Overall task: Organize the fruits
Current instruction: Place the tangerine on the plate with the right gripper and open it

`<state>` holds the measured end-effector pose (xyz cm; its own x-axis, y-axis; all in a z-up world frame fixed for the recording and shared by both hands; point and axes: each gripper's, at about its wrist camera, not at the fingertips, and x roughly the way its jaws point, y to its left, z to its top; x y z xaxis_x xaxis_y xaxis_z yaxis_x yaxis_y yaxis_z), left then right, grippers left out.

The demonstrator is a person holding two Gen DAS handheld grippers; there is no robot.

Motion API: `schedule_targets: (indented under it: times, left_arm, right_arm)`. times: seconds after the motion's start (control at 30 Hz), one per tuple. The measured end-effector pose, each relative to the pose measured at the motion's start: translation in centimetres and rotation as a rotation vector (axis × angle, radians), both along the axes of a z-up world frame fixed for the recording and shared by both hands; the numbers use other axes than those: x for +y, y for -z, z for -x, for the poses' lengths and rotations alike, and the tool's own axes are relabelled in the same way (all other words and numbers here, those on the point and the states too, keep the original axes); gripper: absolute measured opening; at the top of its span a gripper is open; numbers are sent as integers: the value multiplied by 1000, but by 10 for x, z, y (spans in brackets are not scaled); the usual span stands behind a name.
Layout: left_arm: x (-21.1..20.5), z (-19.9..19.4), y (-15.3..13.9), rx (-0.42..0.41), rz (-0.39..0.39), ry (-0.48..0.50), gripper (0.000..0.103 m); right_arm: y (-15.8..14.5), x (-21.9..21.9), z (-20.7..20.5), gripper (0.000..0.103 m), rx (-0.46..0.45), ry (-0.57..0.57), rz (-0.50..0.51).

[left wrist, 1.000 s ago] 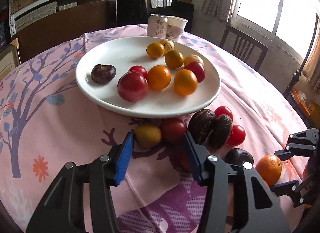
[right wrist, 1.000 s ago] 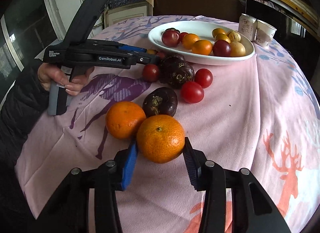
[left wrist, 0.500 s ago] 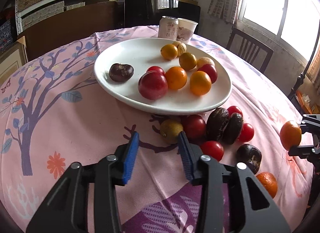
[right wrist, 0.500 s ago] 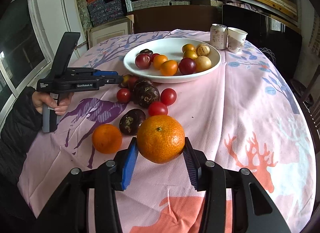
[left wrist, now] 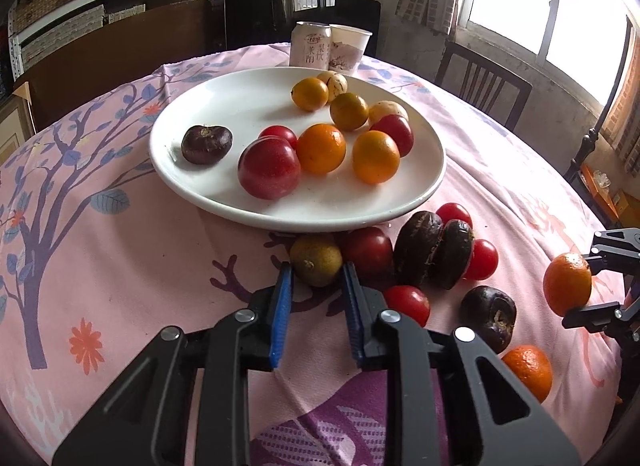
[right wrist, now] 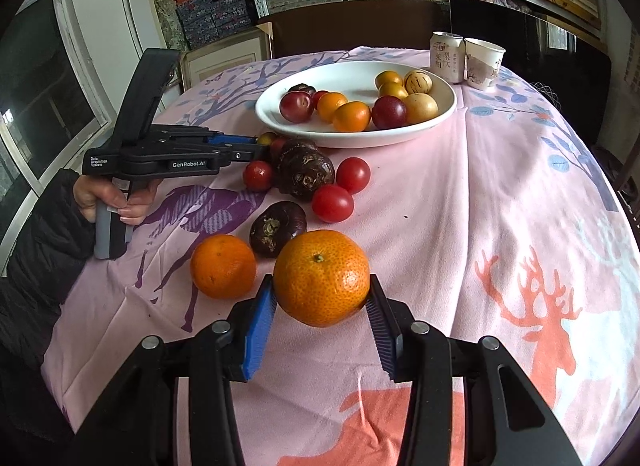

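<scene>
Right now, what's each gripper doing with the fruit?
Left gripper closed on small greenish-brown fruit by plate. Right gripper holds orange aloft. Tomatoes, dark fruits crowd the path.

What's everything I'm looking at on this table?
plate: one, white, table centre
plate fruit: ten; three red, four orange-yellow, two pale, one dark purple
tomatoes: four, red, on cloth before plate
dark purple fruit: two or three, among tomatoes
loose orange: one, on cloth
can, paper cup: one each, whitish, behind plate
tablecloth: one, pink, patterned
left hand-held gripper: closing on yellow-green fruit
right hand-held gripper: holds second orange
hand: one, on left handle
</scene>
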<state>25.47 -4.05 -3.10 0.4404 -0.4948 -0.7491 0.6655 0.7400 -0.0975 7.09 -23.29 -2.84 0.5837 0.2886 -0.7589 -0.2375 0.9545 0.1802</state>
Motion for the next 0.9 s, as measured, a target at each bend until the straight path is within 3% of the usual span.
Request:
schedule_targets:
  times: [0.13,0.37,0.57,0.73,0.83,0.87,0.9]
  left_arm:
    - [9,8,-9,-70,-19,-16,24]
    - [31,22,-53,-168,53,-43,23]
    - [9,-22,-73,-141,123,-113,23]
    - [-25,-64,-62,-140,35,-165,23]
    - [-30,-79,-55,-106,54,-187,24]
    - [-29,-82,-54,-104,77,-208,35]
    - [-28,-84,-54,-109,96,-238,73]
  right_arm:
    - [-7,-7,5,46,-21,20,3]
    - [-34,-23,-3,46,-109,65,1]
    - [-62,-26,-86,46,-188,72,-22]
    - [-50,-26,-169,46,-141,112,-119]
    - [-41,-14,-192,46,-135,93,-75]
    - [-38,-11,-198,48,-110,68,-83]
    - [-35,-8,-203,69,-76,48,-88]
